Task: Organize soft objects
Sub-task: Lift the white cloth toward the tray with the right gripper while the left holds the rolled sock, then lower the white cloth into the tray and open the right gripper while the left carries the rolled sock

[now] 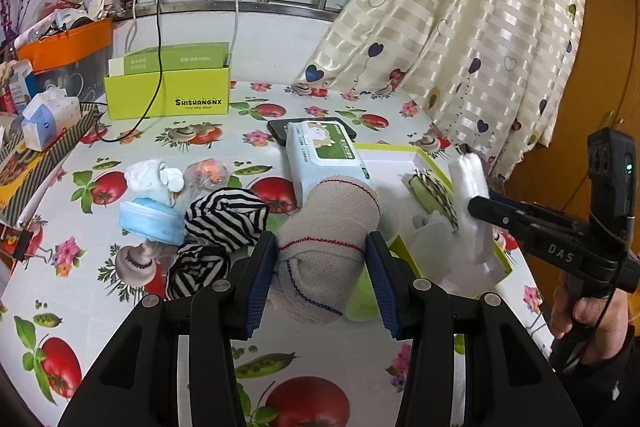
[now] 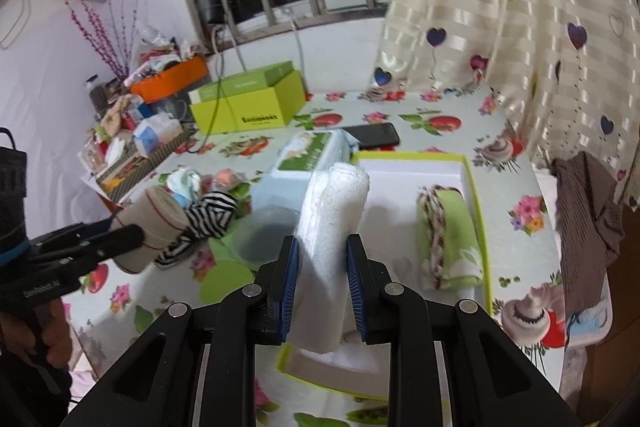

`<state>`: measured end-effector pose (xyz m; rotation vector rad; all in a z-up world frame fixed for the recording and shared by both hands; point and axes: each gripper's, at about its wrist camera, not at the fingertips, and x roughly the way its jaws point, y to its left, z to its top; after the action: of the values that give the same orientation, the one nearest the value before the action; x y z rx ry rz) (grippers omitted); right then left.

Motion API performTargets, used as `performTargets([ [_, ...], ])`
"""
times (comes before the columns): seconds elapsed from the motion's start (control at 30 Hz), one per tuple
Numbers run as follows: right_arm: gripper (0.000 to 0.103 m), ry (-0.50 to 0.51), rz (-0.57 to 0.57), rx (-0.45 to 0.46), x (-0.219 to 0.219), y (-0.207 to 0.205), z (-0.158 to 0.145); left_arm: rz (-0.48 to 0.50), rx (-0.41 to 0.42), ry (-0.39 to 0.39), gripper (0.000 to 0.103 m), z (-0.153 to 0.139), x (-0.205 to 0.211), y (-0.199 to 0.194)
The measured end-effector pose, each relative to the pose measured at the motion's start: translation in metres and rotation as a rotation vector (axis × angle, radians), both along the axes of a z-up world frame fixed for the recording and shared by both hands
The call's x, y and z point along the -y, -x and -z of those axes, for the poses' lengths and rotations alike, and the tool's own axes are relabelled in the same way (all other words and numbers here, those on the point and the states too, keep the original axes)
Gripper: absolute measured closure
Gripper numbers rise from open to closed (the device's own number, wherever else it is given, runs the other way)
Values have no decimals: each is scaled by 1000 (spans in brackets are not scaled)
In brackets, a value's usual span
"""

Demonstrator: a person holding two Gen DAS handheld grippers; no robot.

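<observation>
Landmark: white tray with green rim point(image 2: 472, 183) on the fruit-print tablecloth point(image 1: 132, 339).

Far left of tray: tissue pack point(image 1: 48, 119) on a striped box, lime-green carton point(image 1: 168, 95) with a black cable draped over it.

Left of tray, nearer: blue face masks point(image 1: 150, 221), white baby socks point(image 1: 154, 177), black-and-white striped cloth point(image 1: 224, 219).

Left gripper point(image 1: 322, 247): jaws clamped on beige bandage roll point(image 1: 332, 227), held above the tablecloth just left of the tray; striped cloth close beside it (contact cannot be told).

Wet-wipes pack point(image 1: 320, 155) lies against the tray's far-left corner, partly over a black phone point(image 2: 376, 135), crowding that edge.

Right gripper point(image 2: 322, 259): jaws clamped on 1 white foam roll point(image 2: 336, 219), upright over the tray's near-left part.

Inside tray, right side: folded green cloth with braided cord point(image 2: 448, 239).

Right of tray: heart-print curtain point(image 2: 520, 27), brown striped fabric point(image 2: 588, 211).
</observation>
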<state>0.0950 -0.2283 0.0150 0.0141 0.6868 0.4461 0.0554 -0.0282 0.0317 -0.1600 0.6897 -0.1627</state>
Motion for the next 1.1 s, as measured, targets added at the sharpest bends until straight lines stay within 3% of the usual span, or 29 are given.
performTargets([
  [0.63, 78, 152, 138, -146, 42, -17, 53, 54, 22, -7, 56, -12, 26, -3],
  [0.73, 72, 170, 129, -169, 41, -18, 61, 76, 25, -8, 56, -14, 35, -5],
  [0.87, 60, 157, 125, -140, 41, -12, 54, 117, 26, -7, 56, -16, 51, -7],
  [1.1, 56, 106, 143, -64, 54, 0, 36, 214, 1, -8, 56, -11, 90, -12],
])
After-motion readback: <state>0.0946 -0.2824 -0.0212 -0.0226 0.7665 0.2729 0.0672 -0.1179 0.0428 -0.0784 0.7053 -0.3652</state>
